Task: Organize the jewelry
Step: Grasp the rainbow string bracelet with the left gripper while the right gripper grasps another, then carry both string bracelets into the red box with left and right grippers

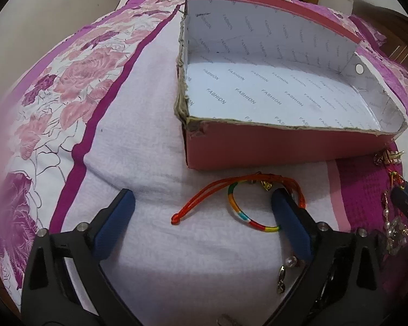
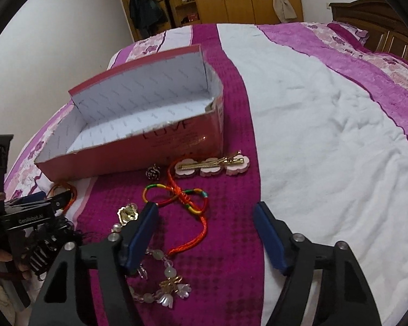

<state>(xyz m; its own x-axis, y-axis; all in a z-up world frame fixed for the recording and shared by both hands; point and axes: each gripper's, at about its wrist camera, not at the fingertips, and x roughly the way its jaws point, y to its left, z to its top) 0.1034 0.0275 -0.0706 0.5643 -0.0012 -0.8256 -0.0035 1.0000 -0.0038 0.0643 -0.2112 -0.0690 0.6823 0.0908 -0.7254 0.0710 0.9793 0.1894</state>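
Left tool [image 1: 202,206]: jaws spread wide, holding nothing; low over the bed [image 1: 138,141].
Right tool [image 2: 205,224]: jaws spread wide, holding nothing; also low over the bed.
Bracelet [image 1: 247,212]: rainbow-wrapped ring with orange-red cords, lying flat between the left tool's fingers; its far-right part passes behind the right finger [image 1: 291,225], whether touching cannot be told.
Box [image 1: 285,138]: pink outside, white printed lining, nothing seen inside; just ahead of the left tool, ahead and left of the right tool.
Knot cord [image 2: 182,198]: red cord with rainbow loops, just ahead of the right tool's left finger [image 2: 141,233], tail trailing back between the fingers.
Bead string [image 2: 160,274]: pale beads with flower charms, partly under that left finger.
Hair clip [image 2: 212,166]: 3 pink flowers on a gold bar, farther ahead, near the box wall.
Rose charm [image 2: 153,171]: small, ahead-left of the right tool, by the box.
Handling, bracelet: judged light; wrapped ring probably semi-stiff, cords limp and likely to dangle.
Hold point: across the wrapped ring's band, not the loose cords.
Risk: soft bedding gives under pressure; trailing cord may snag on the box rim.
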